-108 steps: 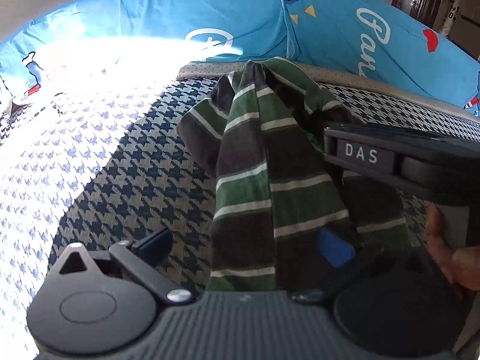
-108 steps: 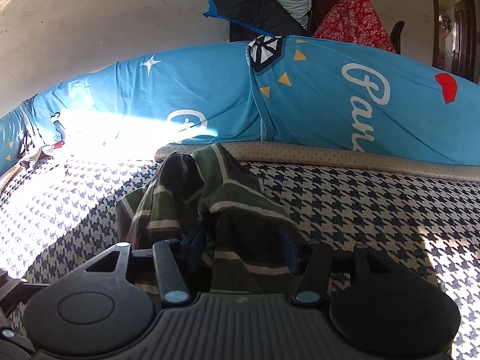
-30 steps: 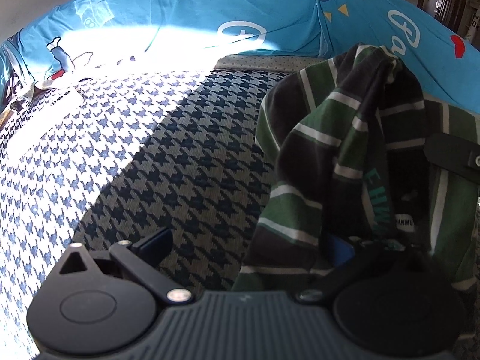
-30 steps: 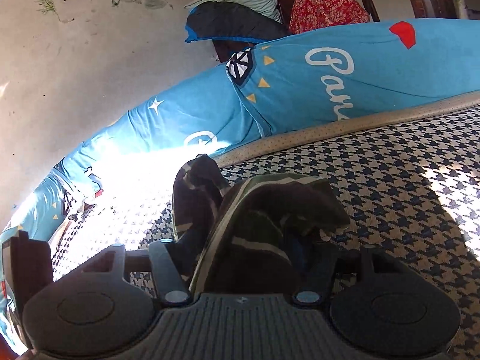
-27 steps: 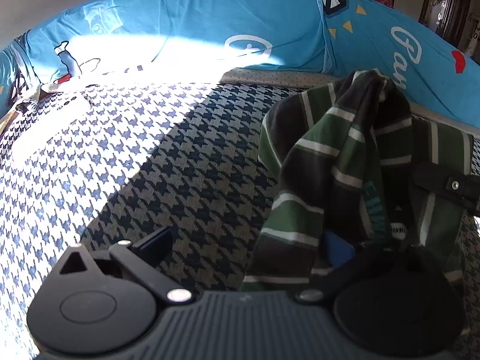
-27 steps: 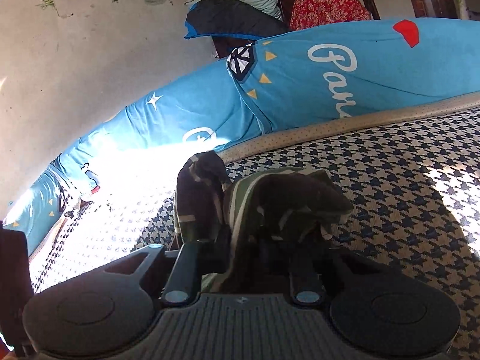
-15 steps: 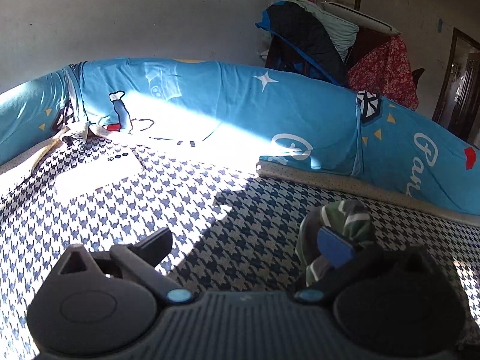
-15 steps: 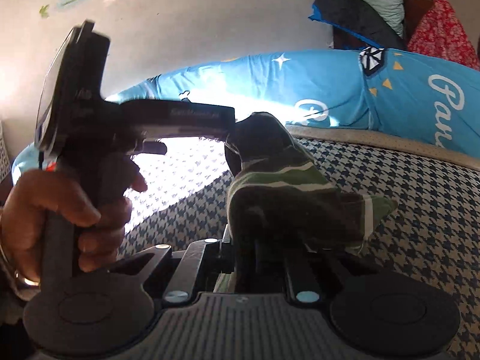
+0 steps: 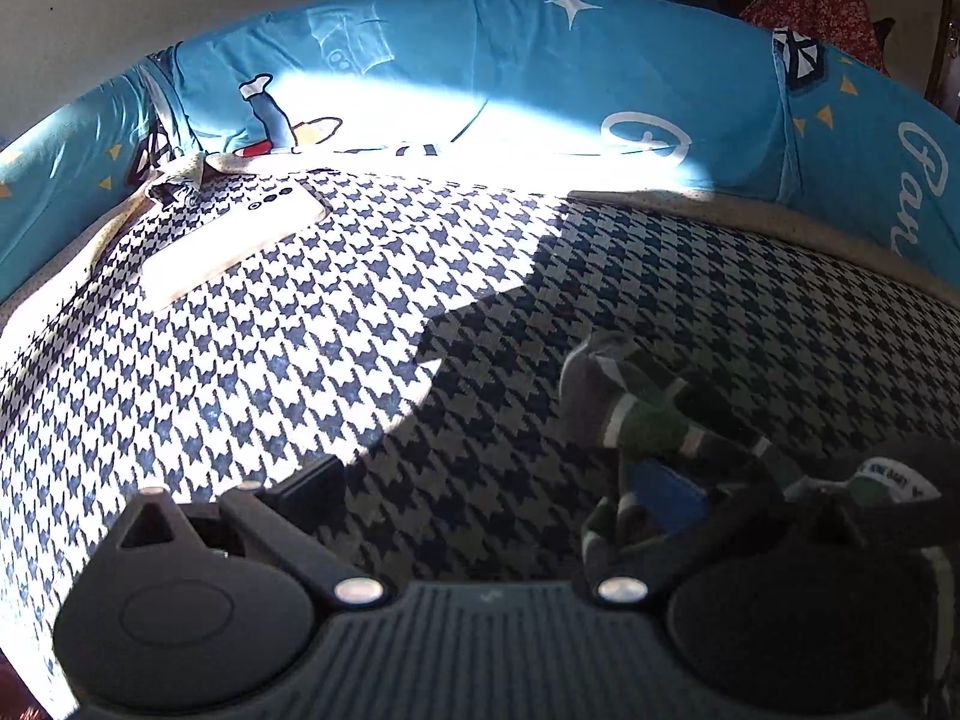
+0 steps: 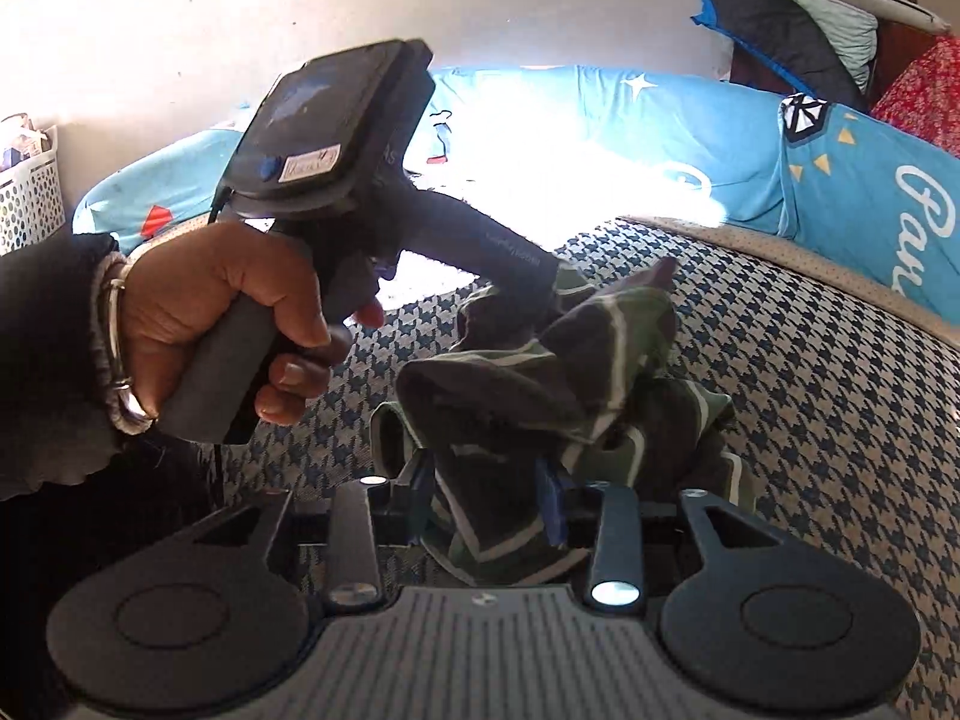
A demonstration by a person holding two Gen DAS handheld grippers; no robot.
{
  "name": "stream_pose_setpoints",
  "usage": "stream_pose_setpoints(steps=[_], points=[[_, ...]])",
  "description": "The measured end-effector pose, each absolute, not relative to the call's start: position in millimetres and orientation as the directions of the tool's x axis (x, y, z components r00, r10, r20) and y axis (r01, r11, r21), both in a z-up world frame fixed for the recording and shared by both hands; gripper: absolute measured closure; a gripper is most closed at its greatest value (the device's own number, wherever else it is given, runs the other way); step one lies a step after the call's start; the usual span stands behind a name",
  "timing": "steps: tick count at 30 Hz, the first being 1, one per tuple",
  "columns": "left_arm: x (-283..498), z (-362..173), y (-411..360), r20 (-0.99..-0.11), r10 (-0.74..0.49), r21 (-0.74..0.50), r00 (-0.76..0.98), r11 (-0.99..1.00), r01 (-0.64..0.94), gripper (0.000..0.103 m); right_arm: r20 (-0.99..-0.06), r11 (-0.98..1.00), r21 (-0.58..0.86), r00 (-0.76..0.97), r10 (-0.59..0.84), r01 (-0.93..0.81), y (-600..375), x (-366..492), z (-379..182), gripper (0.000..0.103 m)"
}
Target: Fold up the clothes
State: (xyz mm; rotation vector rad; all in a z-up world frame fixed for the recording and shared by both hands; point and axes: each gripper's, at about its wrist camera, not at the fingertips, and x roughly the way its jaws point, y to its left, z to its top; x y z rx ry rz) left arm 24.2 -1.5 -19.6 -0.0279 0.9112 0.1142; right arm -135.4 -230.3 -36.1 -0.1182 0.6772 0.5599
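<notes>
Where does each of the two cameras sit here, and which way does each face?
Left wrist: sits on the left gripper, looking along its fingers over the houndstooth mattress toward the blue bolster; the striped garment lies by its right finger.
Right wrist: sits on the right gripper, looking across the bed at the left hand holding the other gripper.
Shared: the garment, mattress and bolster.
</notes>
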Motion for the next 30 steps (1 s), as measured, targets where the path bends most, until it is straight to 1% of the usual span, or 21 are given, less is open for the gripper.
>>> stream_pose_setpoints(steps=[6, 9, 13, 19, 20, 21, 22, 24, 26, 30], points=[[15, -34, 9, -0.842, 0.069, -0.012, 0.536, 0.989, -0.147, 0.000, -0.587, 0.890, 0.145, 0.687, 0.429, -0.432, -244, -123, -28, 0.062], [6, -36, 9, -0.839, 0.075, -0.008, 0.540, 0.988, -0.151, 0.000, -0.565, 0.900, 0.195, 0.705, 0.429, -0.391, -247, -112, -24, 0.062], [-4, -37, 8, -0.836, 0.086, 0.001, 0.541, 0.988, -0.156, 0.000, -0.557, 0.914, 0.197, 0.726, 0.403, -0.355, -243, -107, -24, 0.059], [-20, -39, 7, -0.827, 0.099, 0.007, 0.553, 0.986, -0.167, 0.000, -0.580, 0.918, 0.212, 0.713, 0.394, -0.335, -229, -95, -35, 0.060], [-23, -39, 6, -0.825, 0.102, 0.009, 0.555, 0.986, -0.168, 0.000, -0.584, 0.918, 0.210, 0.710, 0.394, -0.337, -227, -93, -37, 0.061], [-26, -40, 6, -0.824, 0.104, 0.010, 0.557, 0.986, -0.169, 0.000, -0.585, 0.915, 0.210, 0.706, 0.400, -0.344, -225, -92, -38, 0.070], [-28, -41, 6, -0.824, 0.106, 0.012, 0.556, 0.985, -0.170, 0.000, -0.587, 0.914, 0.202, 0.703, 0.401, -0.353, -223, -91, -39, 0.081], [-34, -44, 5, -0.829, 0.109, 0.015, 0.548, 0.985, -0.172, 0.000, -0.589, 0.919, 0.163, 0.712, 0.382, -0.359, -219, -92, -40, 0.091], [-39, -47, 4, -0.831, 0.104, 0.010, 0.546, 0.985, -0.173, 0.000, -0.579, 0.927, 0.129, 0.732, 0.359, -0.353, -220, -96, -38, 0.096], [-51, -46, 1, -0.816, 0.087, -0.012, 0.571, 0.986, -0.168, 0.000, -0.523, 0.951, 0.128, 0.796, 0.304, -0.280, -238, -102, -27, 0.099]])
